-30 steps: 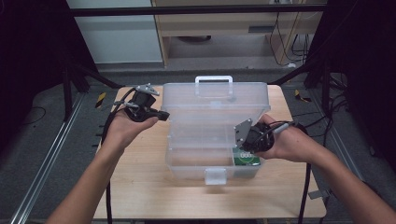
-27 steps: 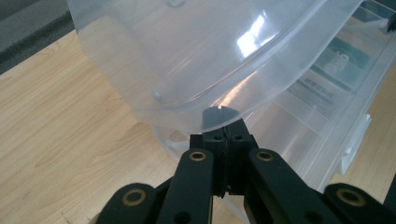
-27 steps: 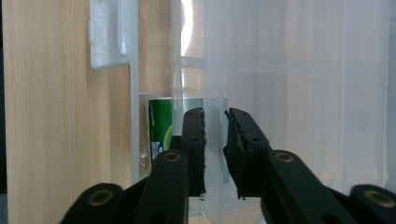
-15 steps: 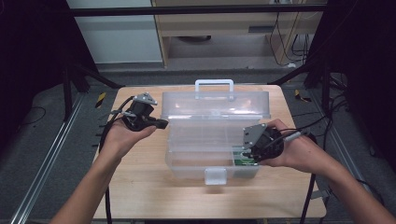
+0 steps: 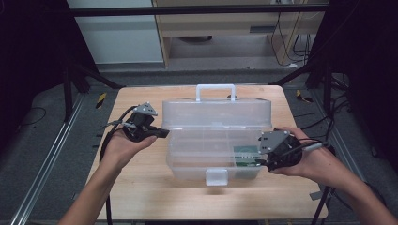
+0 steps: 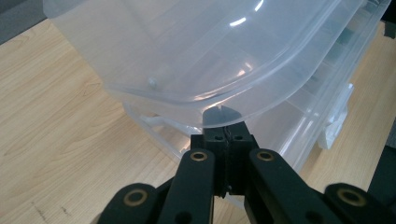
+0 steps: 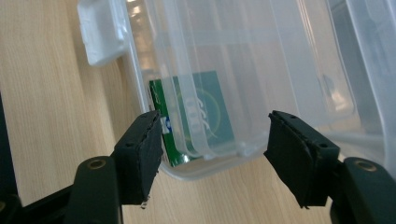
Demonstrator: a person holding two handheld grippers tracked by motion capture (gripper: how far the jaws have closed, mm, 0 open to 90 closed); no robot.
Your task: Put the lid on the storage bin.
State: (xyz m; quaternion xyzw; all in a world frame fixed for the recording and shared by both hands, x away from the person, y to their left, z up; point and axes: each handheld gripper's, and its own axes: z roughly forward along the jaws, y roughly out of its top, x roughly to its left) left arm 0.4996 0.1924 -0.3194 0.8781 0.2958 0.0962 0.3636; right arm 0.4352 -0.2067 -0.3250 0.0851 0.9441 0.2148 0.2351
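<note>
A clear plastic storage box (image 5: pixel 217 140) is sitting near the middle of a light wooden desk (image 5: pixel 141 187), seen from above. Its lid (image 5: pixel 217 112), which carries a white handle (image 5: pixel 215 90) on top, is standing partly raised over the base. A white latch (image 5: pixel 216 176) is hanging at the front edge of the base, on the side facing the person. Inside the base, in the front right compartment, a green card or packet (image 5: pixel 246 155) with pale printing is lying flat against the wall.

The person's left hand (image 5: pixel 123 146) is reaching in from the lower left, palm up, and holding the left hand-held gripper (image 5: pixel 162 133) at the left end of the box. In the left gripper view, its two black jaws are pressed together with no gap, their tip lying right under the curved lower edge of the lid (image 6: pixel 201 56); whether they are pinching that edge cannot be told.

The person's right hand (image 5: pixel 313 161) is coming in from the lower right and holding the right hand-held gripper (image 5: pixel 259 161) at the right front corner of the box. In the right gripper view, its jaws are standing wide apart, straddling the corner of the base (image 7: pixel 205 170) without gripping it, with the green item (image 7: pixel 196 114) showing through the clear wall just beyond the nearer jaw and the latch (image 7: pixel 100 32) farther along the front.
</note>
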